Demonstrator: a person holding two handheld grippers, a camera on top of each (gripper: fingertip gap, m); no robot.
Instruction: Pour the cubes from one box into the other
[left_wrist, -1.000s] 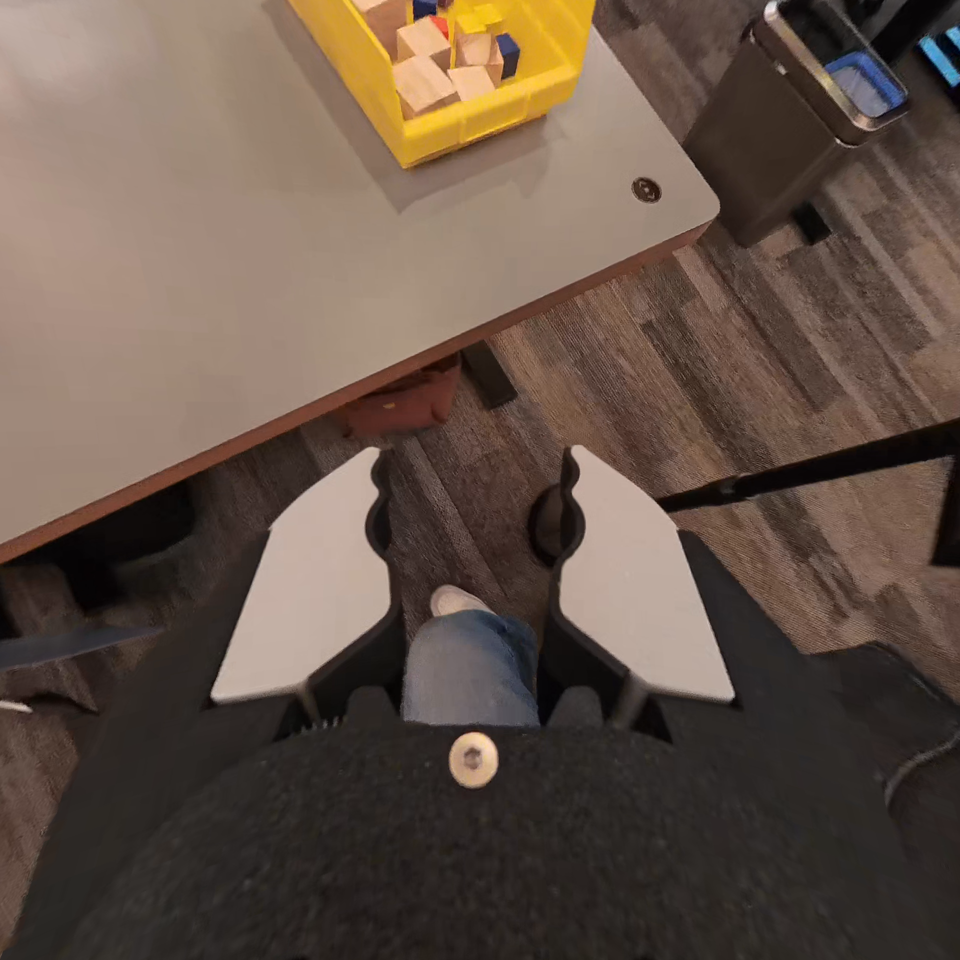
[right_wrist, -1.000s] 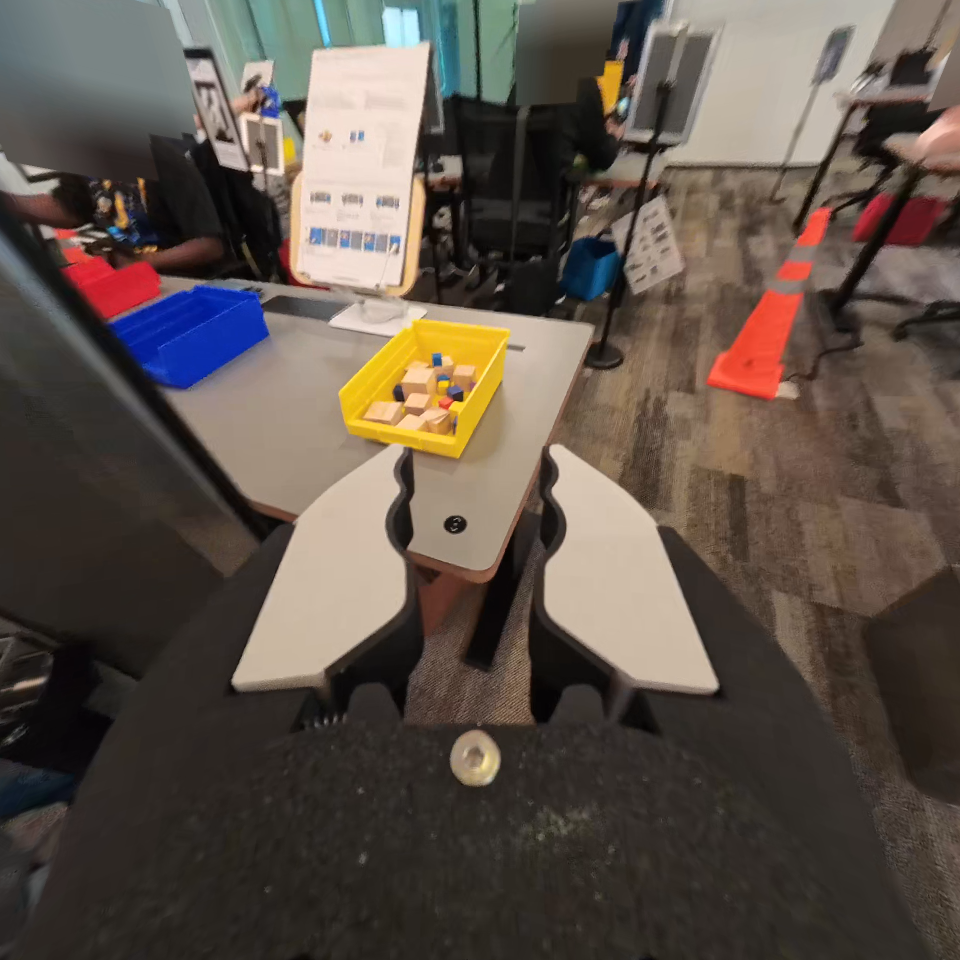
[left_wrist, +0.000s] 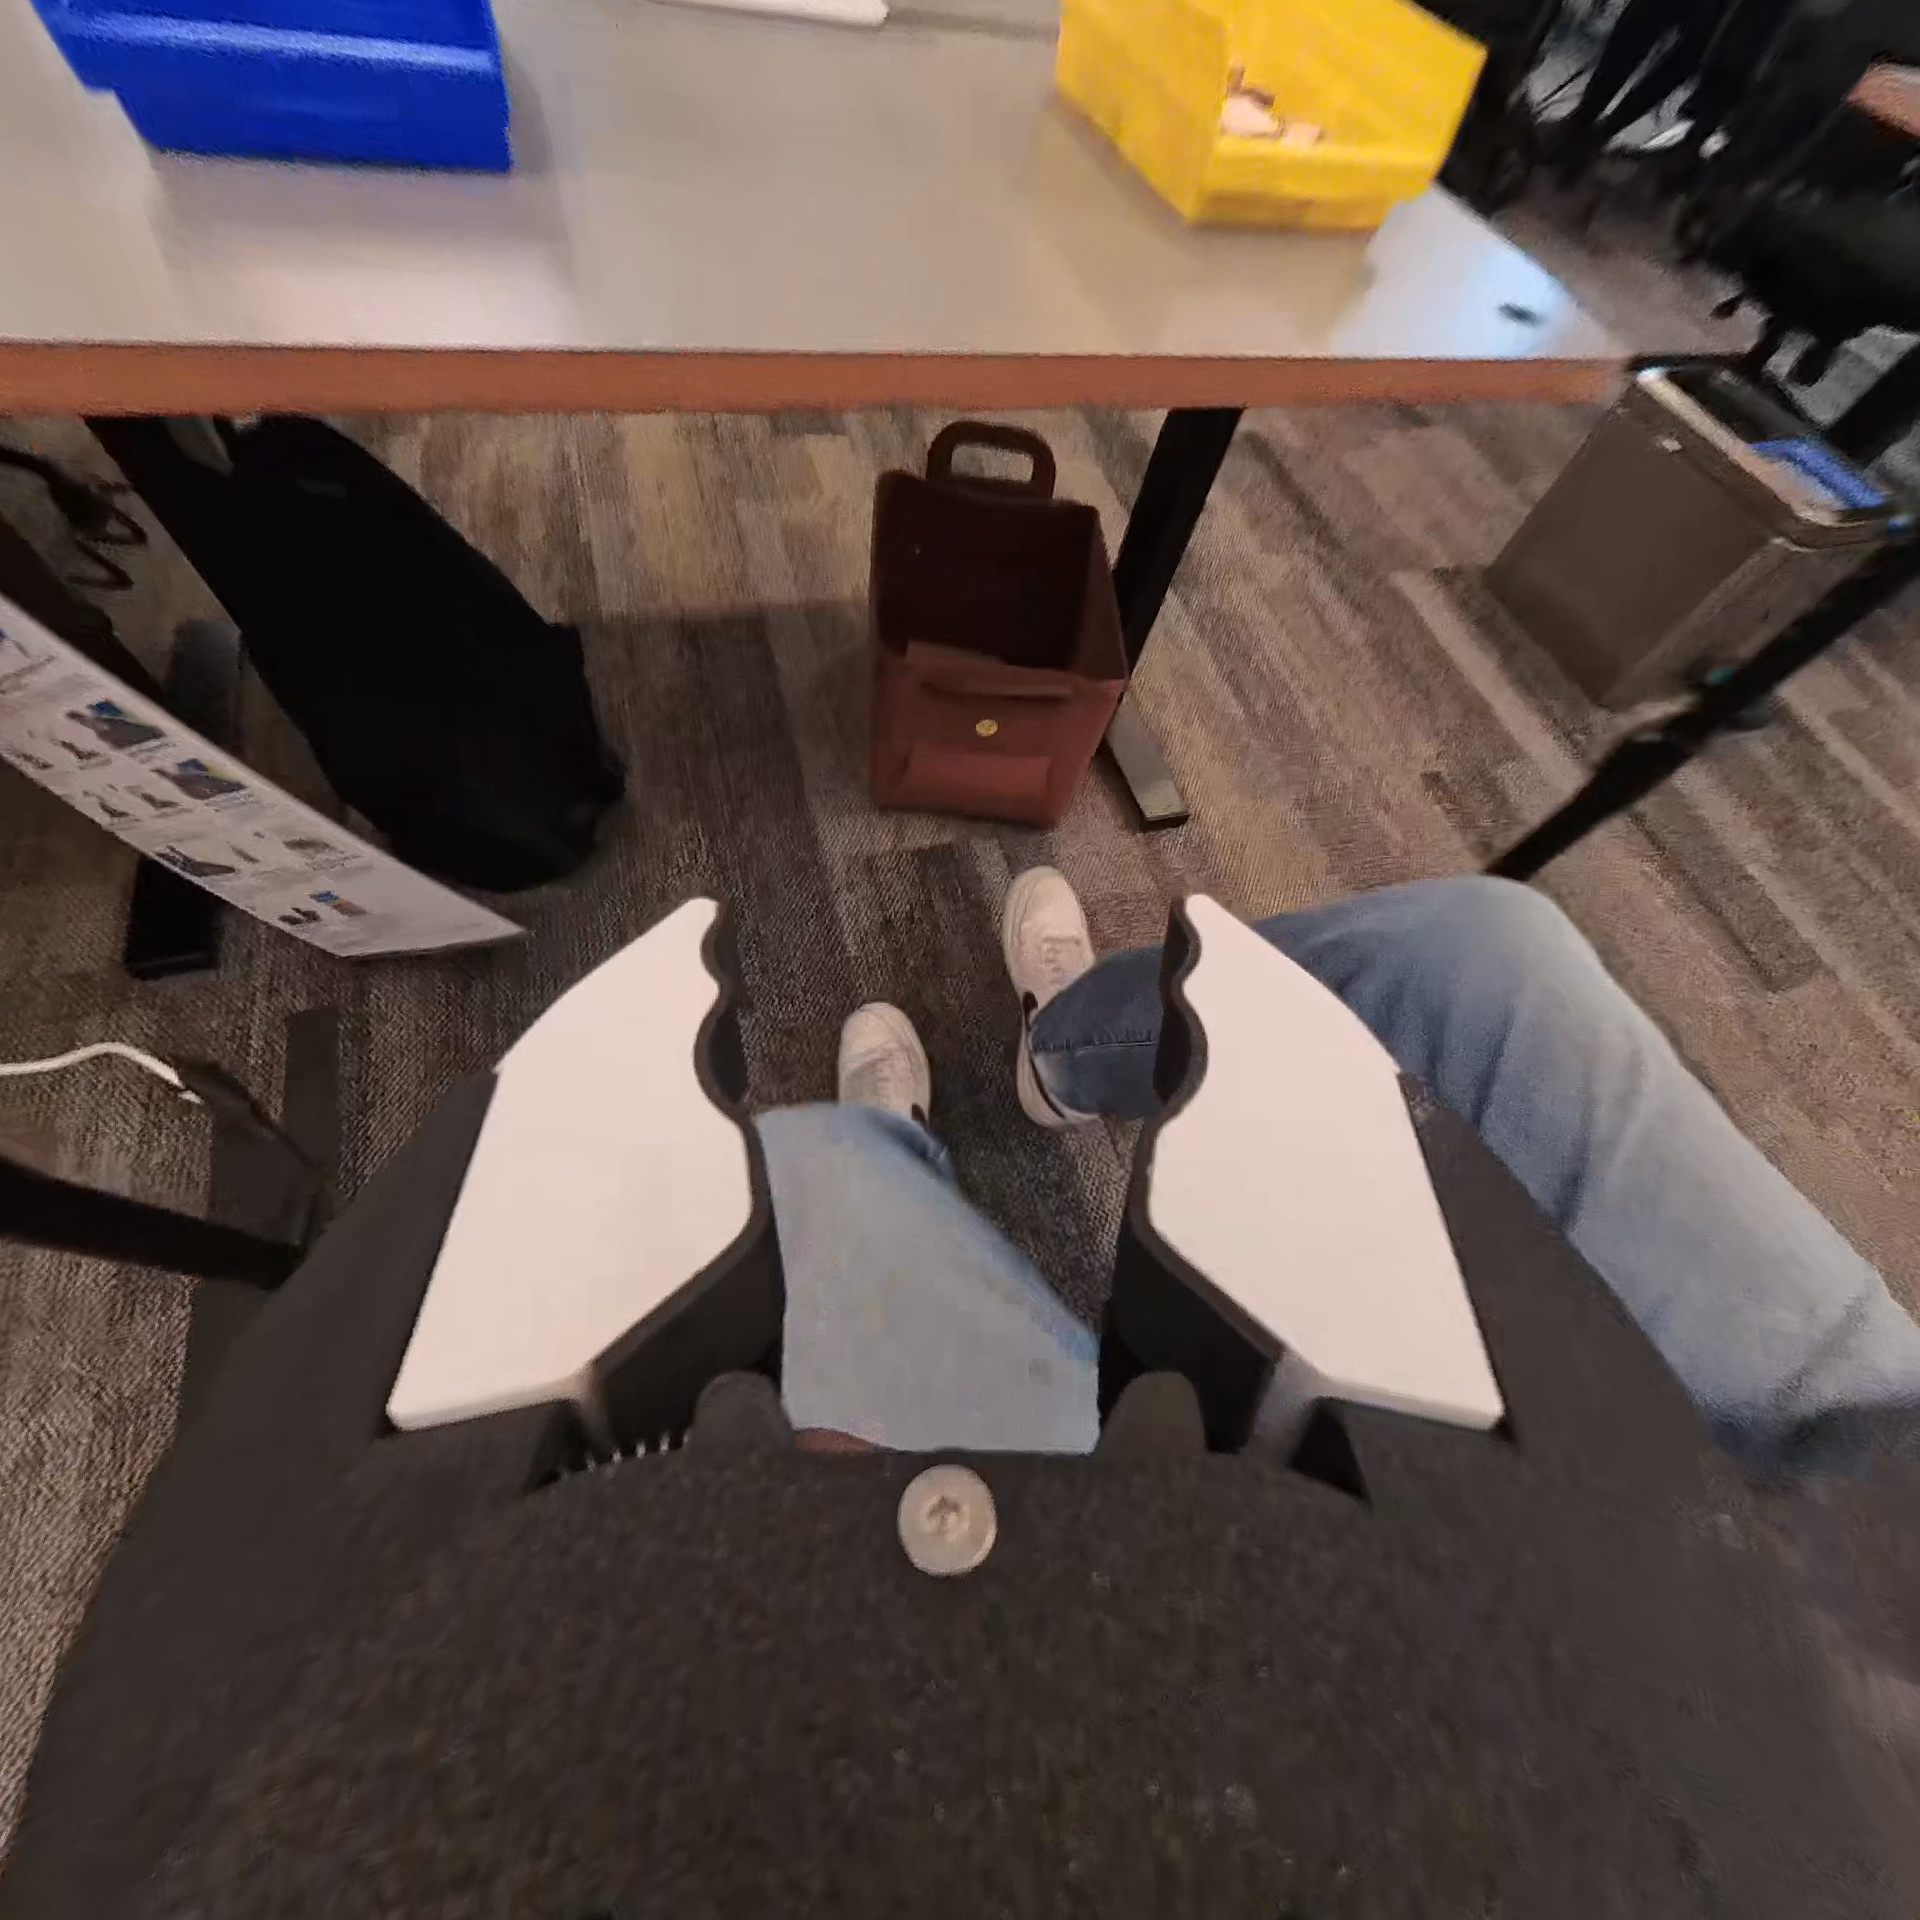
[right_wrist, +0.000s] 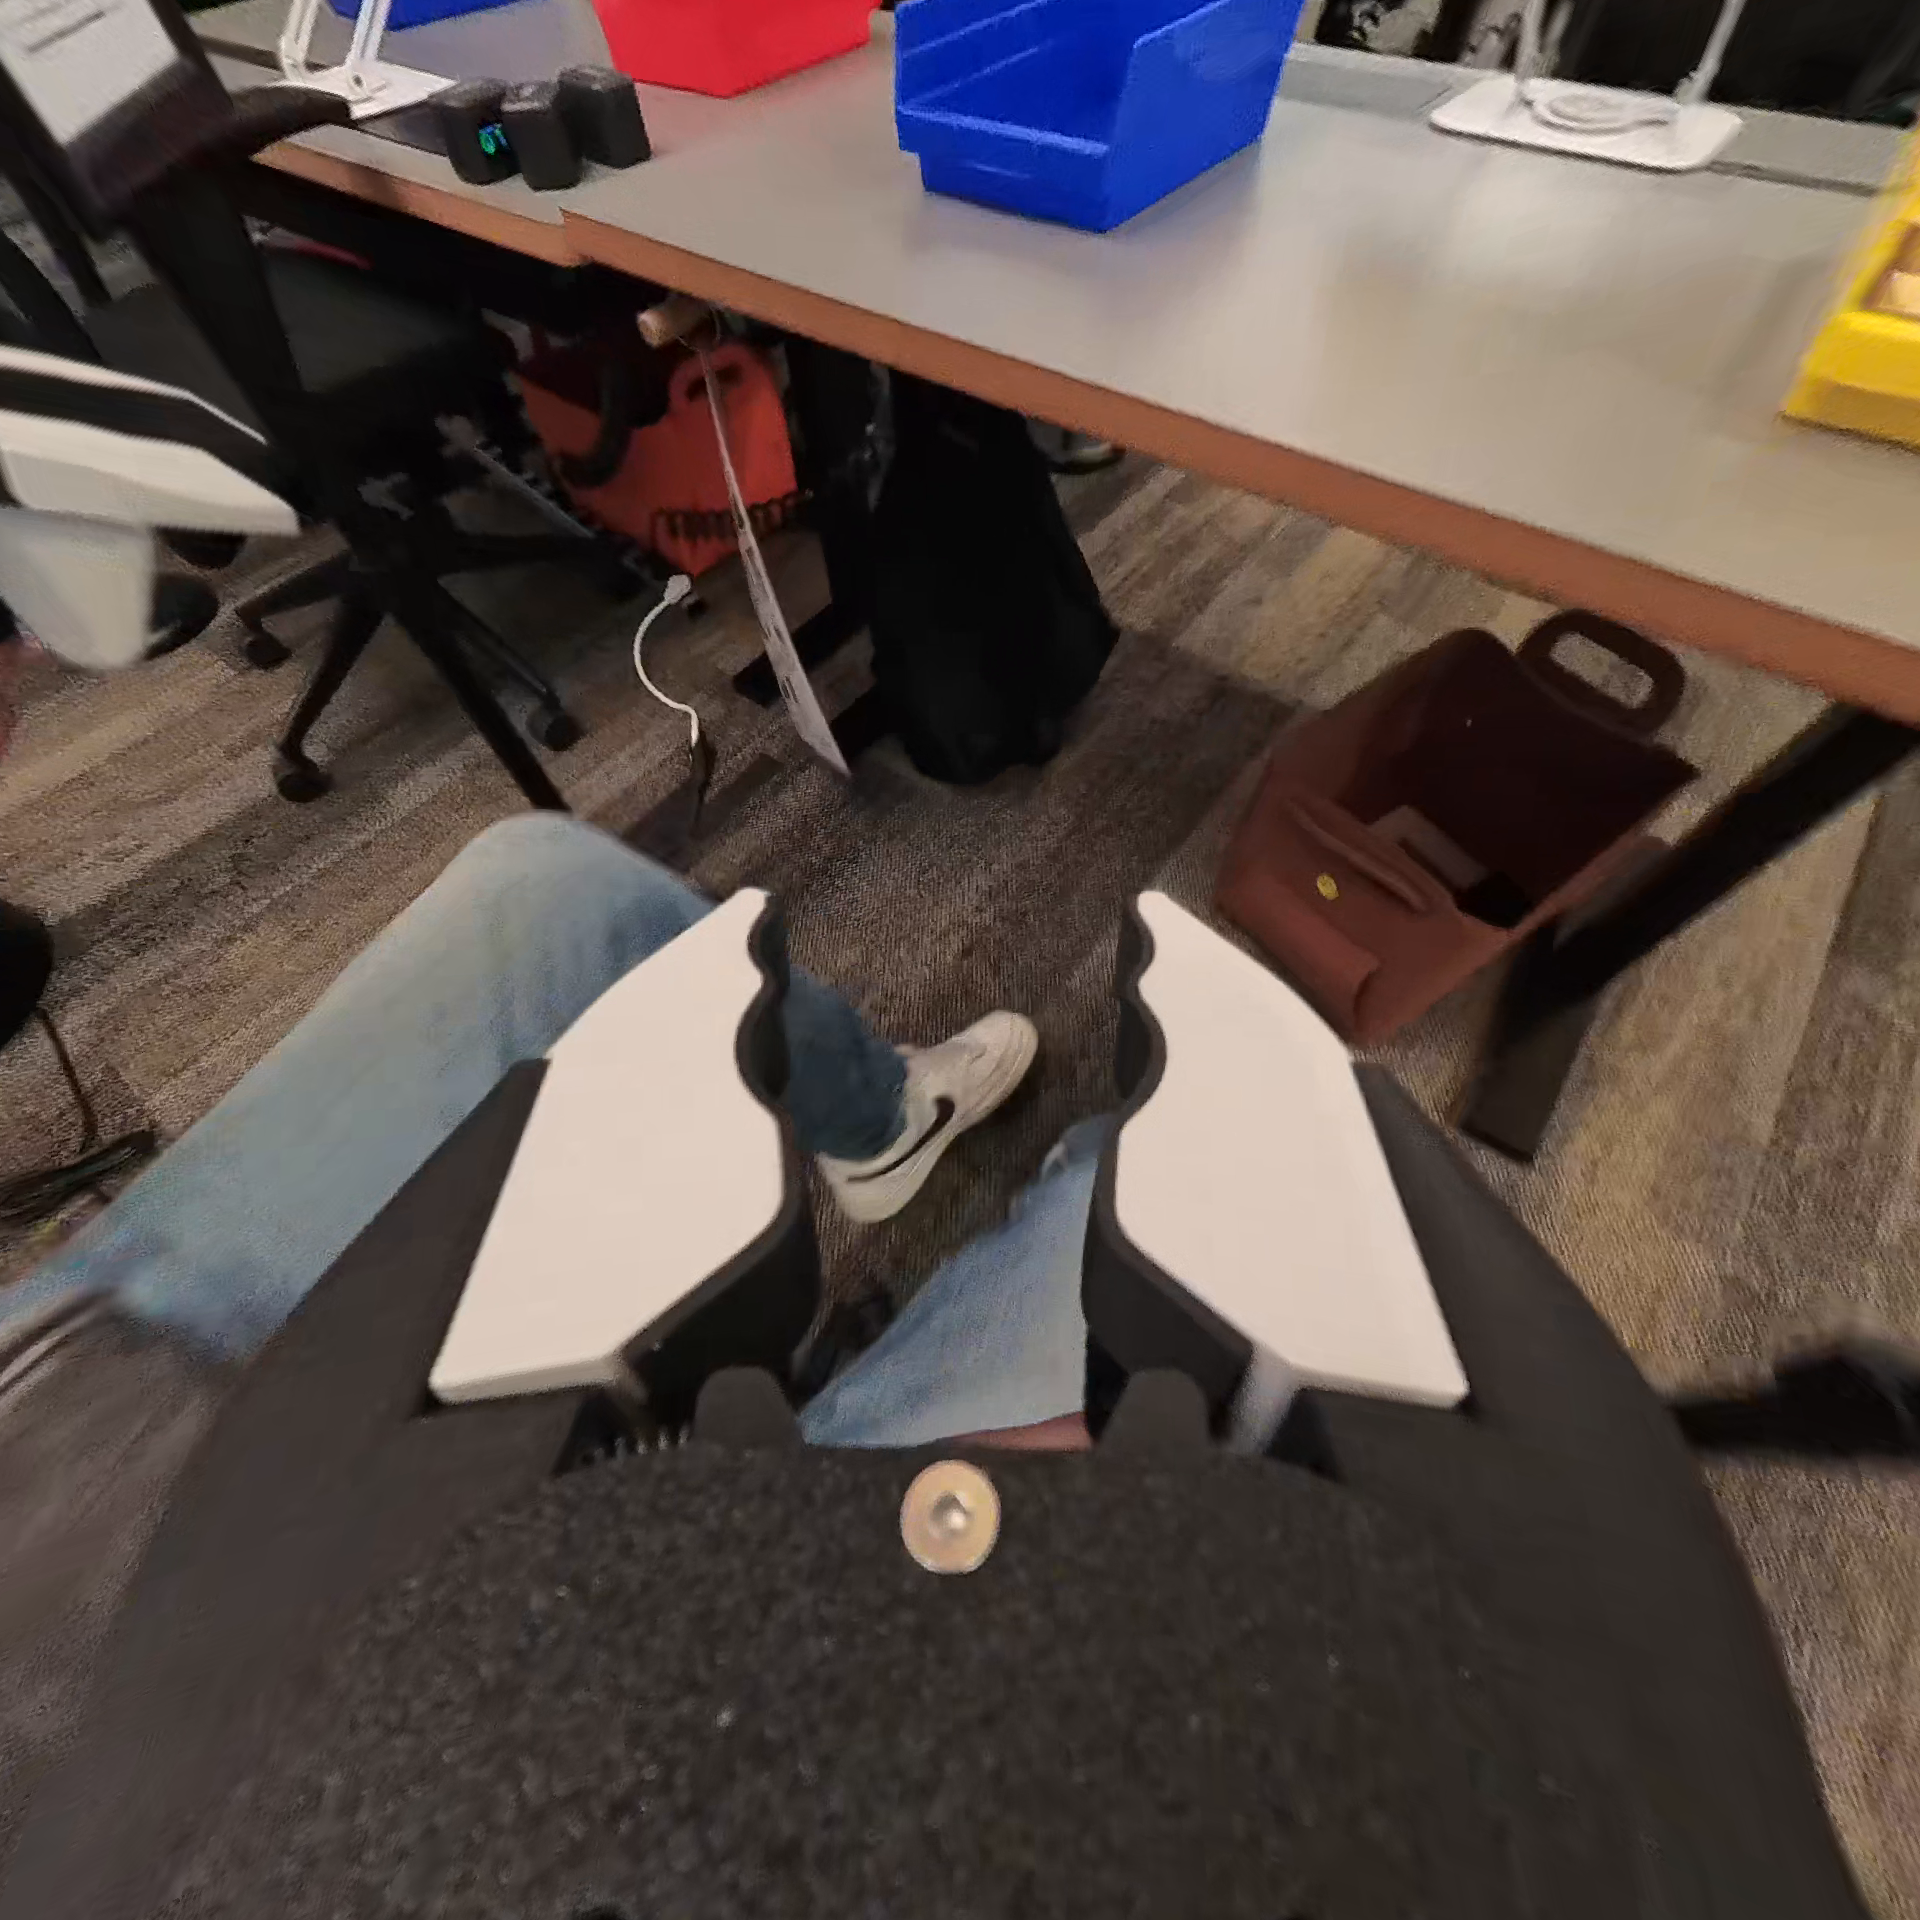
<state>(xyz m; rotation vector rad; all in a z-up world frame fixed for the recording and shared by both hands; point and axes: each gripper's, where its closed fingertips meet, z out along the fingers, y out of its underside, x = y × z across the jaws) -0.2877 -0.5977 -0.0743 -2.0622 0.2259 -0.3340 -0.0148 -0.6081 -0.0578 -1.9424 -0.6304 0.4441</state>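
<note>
In the left wrist view, the left hand-held gripper (left_wrist: 951, 935) hangs with its fingers apart and empty above the person's jeans (left_wrist: 935, 1278) and the carpet. Ahead, the bench (left_wrist: 779, 239) carries the blue box (left_wrist: 301, 94) at left and the yellow box (left_wrist: 1268, 104), holding cubes (left_wrist: 1262, 114), at right, well apart.

In the right wrist view, the right hand-held gripper (right_wrist: 945, 925) is likewise spread and empty, short of the bench. The blue box (right_wrist: 1081, 114) sits on top; the yellow box (right_wrist: 1860, 364) shows at the right edge.

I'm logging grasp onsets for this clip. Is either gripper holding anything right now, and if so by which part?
Nothing is held. The left gripper and right gripper both stand open over the person's legs, short of the table.
</note>
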